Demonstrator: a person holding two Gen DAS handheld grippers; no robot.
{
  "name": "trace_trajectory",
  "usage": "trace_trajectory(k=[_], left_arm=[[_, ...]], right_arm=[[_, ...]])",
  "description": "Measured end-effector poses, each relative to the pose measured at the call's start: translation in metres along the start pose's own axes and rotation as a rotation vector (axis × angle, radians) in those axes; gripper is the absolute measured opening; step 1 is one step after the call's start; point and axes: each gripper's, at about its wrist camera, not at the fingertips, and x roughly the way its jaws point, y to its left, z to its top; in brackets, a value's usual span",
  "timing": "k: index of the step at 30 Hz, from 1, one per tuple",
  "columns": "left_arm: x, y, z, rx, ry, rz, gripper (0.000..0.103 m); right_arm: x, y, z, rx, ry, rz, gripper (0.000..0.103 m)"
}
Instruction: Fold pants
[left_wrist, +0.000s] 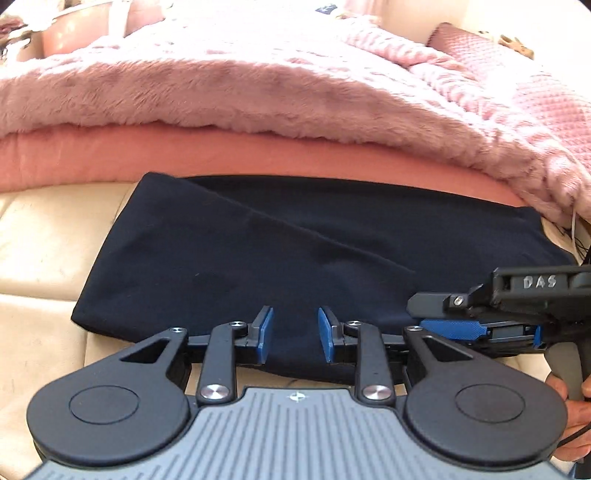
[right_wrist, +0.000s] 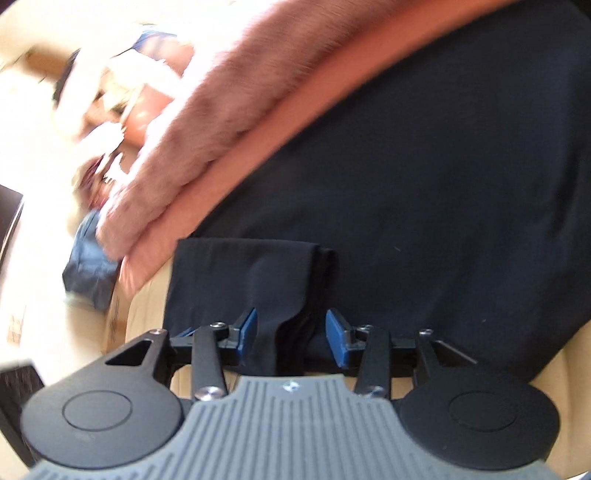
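Your left gripper (left_wrist: 295, 334) hangs spread above the near edge of the folded dark navy fabric pants (left_wrist: 295, 251), pinching nothing. Your right gripper (right_wrist: 291, 334) is spread too, a loose fold between its pads. Beyond lies a fluffy pink blanket (left_wrist: 258, 85).

Pink bedding on a cream seat, in strong light

You're looking at a cream leather cushion (left_wrist: 44, 236), a fluffy pink blanket (left_wrist: 221, 92) piled over a salmon sheet (left_wrist: 184, 155), a quilted pink pillow (left_wrist: 465, 37) behind; daylight washes out the far room.
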Motion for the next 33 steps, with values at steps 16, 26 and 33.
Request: trace_trajectory(k=[16, 26, 33], left_arm=[[-0.035, 0.031, -0.009, -0.116, -0.098, 0.068, 0.032], [-0.073, 0.048, 0.0, -0.182, -0.196, 0.119, 0.032], [-0.065, 0.029, 0.014, -0.145, -0.203, 0.092, 0.032]], right_arm=[[0.003, 0.054, 0.011, -0.12, -0.043, 0.015, 0.0], [-0.103, 0.167, 0.085, -0.436, -0.125, -0.017, 0.0], [-0.203, 0.167, 0.159, -0.485, -0.183, -0.124, 0.0]])
